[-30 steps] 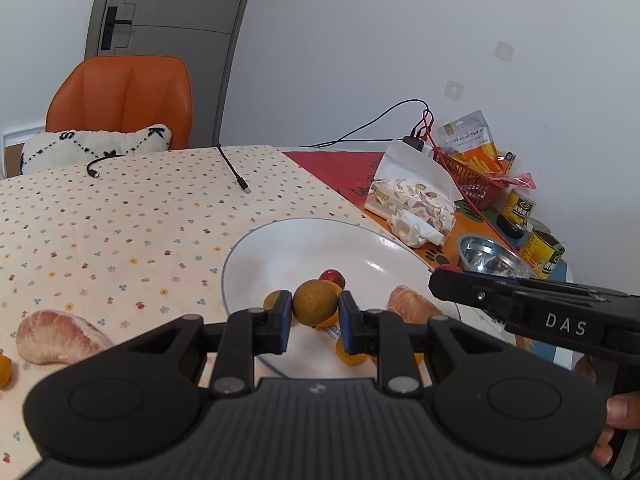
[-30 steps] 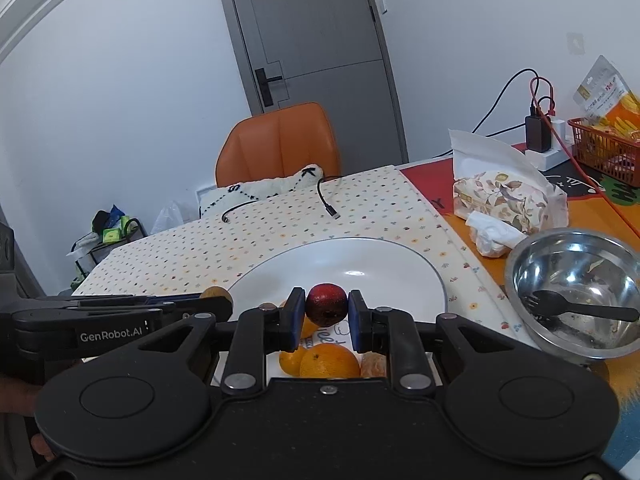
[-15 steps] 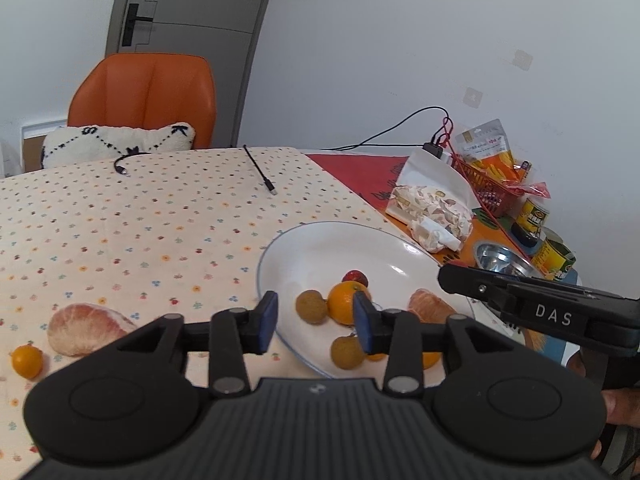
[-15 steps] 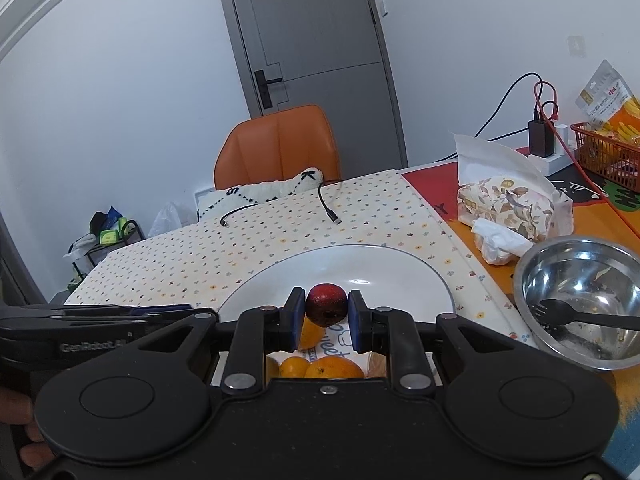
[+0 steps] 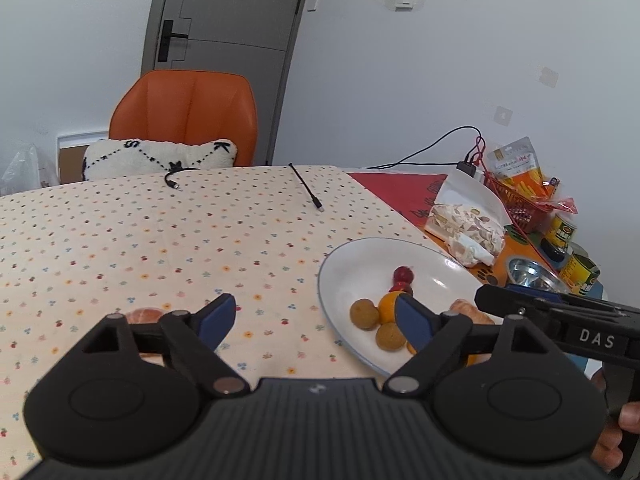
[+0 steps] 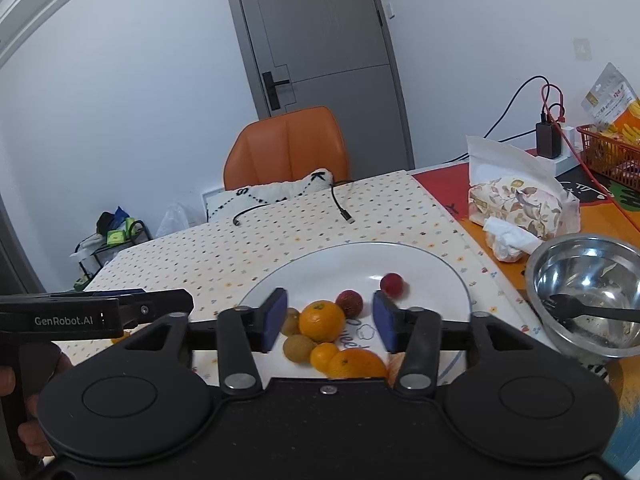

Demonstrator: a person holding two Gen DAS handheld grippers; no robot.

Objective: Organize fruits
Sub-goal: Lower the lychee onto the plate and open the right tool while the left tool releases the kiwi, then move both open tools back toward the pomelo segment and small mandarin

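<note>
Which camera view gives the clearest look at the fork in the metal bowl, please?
The right wrist view: the black fork lies in plain sight inside the metal bowl. In the left wrist view, the bowl is small, partly hidden, and no fork shows.

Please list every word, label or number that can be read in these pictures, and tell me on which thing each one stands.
"DAS": on the side of the right gripper, seen by the left wrist camera.
"GenRobot.AI": on the side of the left gripper, seen by the right wrist camera.
White plate: blue writing, mostly hidden by fruit, unreadable.
Snack bag and cans: print too small to read.
</note>
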